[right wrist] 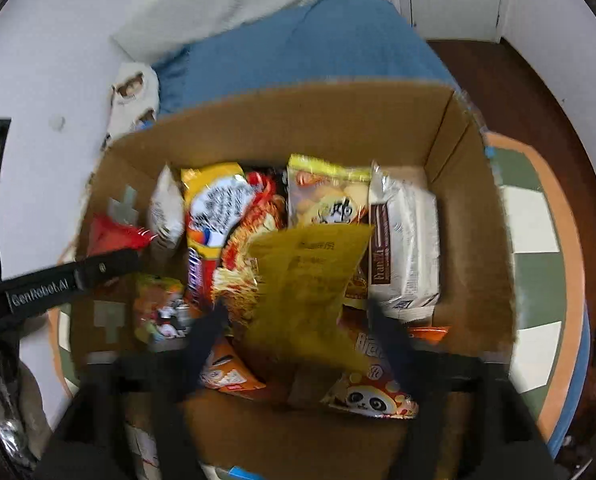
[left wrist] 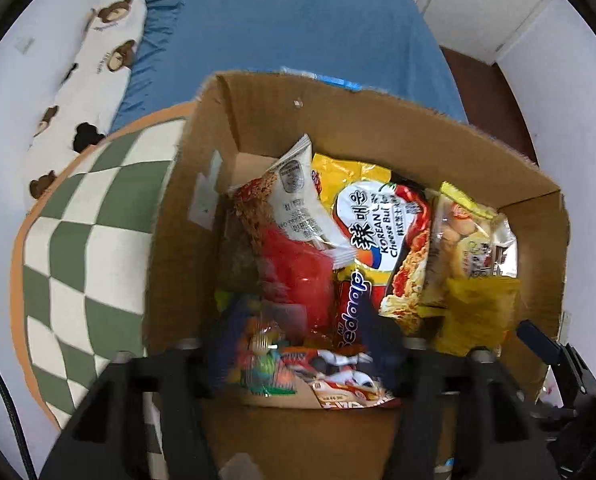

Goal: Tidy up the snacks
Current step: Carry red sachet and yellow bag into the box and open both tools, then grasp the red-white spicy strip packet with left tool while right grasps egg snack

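The snacks lie in a cardboard box (left wrist: 378, 120) on a checked rug (left wrist: 90, 240) beside a blue bed (left wrist: 298, 28); readable labels are "KOREAN… Cheese Bul…" on a noodle pack (left wrist: 382, 232) and "GenRobot.AI" on the left gripper (right wrist: 42, 292). Both grippers' fingers stand apart: the left's (left wrist: 298, 344) over a blurred candy bag (left wrist: 264, 356), the right's (right wrist: 298, 316) either side of a blurred yellow packet (right wrist: 310, 276), touching or not I cannot tell.

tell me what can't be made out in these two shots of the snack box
- Left wrist view: the packets under the left gripper are smeared by motion blur; whether its fingers touch one cannot be told.
- Right wrist view: the yellow packet between the right gripper fingers is blurred, its print unreadable; held or loose is unclear.
- Both views: the floor of the cardboard box is covered by packets.
- Right wrist view: the checked cushion is cut off by the box wall.
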Available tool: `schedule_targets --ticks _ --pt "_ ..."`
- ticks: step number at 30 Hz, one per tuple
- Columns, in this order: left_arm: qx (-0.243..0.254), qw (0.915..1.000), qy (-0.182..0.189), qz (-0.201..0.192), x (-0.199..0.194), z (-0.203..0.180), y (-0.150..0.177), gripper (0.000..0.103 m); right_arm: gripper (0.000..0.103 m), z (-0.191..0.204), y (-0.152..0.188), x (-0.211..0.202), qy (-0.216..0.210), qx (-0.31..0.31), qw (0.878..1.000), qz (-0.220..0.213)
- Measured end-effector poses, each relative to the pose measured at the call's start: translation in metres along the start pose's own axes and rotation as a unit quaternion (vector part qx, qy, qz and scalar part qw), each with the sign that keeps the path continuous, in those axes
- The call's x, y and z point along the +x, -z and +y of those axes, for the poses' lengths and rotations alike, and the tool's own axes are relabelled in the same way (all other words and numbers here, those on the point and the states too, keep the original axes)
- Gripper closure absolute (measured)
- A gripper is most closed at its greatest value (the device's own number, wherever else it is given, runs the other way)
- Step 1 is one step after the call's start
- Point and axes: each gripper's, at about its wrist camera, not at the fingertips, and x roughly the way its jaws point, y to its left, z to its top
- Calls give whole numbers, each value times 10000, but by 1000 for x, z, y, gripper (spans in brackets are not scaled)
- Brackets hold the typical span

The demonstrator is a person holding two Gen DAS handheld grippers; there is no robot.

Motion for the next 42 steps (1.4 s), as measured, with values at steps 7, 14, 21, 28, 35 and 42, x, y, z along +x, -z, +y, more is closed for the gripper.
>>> schedule_targets --ticks 7,14,21,28,35,42 --pt "3 10000 -73 -57 11 5 -3 19 6 -3 -2 13 309 26 9995 84" --pt "69 9994 -125 -303 0 1 13 19 6 -2 1 -4 542 -31 9984 -168" --pt "159 9960 -184 -861 -34 -8 48 19 6 2 23 -47 691 -180 9958 -568" --pt "224 9880 -191 -1517 -83 -16 88 19 6 6 55 -96 714 -315 9905 -1128" --pt "330 9780 -239 -2045 -125 -23 127 19 6 14 90 -142 656 -387 9844 -1584" --pt "355 9717 -212 -2328 -154 -27 160 19 6 23 121 -176 463 -391 9812 -1834"
